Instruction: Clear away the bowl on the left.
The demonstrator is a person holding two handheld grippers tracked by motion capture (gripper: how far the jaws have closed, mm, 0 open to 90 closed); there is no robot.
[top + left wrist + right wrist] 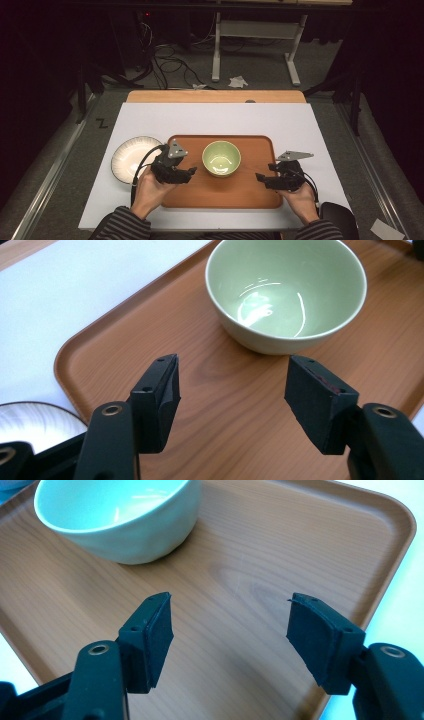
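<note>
A pale green bowl (221,158) stands empty in the middle of a wooden tray (250,192) on the white table. My left gripper (191,172) hovers over the tray's left part, open, its jaws pointing at the bowl (286,290) with nothing between them. My right gripper (259,177) is over the tray's right part, open too, aimed leftward with the bowl (117,517) ahead and to its left. Both grippers (232,385) (230,630) are apart from the bowl.
A white ribbed plate (129,157) lies on the table just left of the tray, behind my left hand; its edge (35,422) shows low in the left gripper view. The white tabletop (215,117) stretches beyond the tray. Cables and table legs lie on the floor beyond.
</note>
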